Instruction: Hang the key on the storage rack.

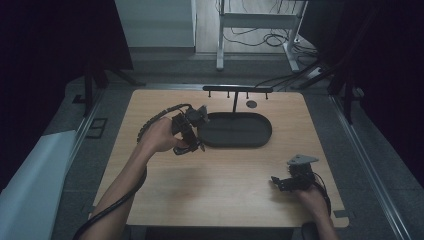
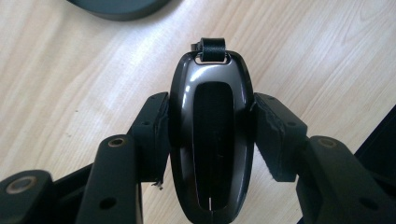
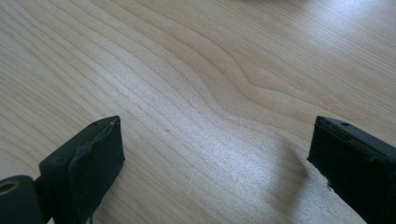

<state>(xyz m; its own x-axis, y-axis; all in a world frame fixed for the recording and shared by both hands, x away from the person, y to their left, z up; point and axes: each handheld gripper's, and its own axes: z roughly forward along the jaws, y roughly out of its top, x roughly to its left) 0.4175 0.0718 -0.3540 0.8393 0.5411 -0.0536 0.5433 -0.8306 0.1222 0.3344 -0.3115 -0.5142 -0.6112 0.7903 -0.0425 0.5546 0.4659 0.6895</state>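
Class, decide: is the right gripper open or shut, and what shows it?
Open. In its own view the right gripper has its jaws wide apart, with bare wooden table between them and nothing held.

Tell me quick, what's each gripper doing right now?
Left gripper: shut on a glossy dark key fob, above the table.
Right gripper: open, holding nothing.

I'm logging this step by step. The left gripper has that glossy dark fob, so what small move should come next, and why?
Probably carry the fob a little further over the dark oval tray and lower it. The left gripper is shut on its sides, beside the tray's rim, while the right gripper is open over bare wood.
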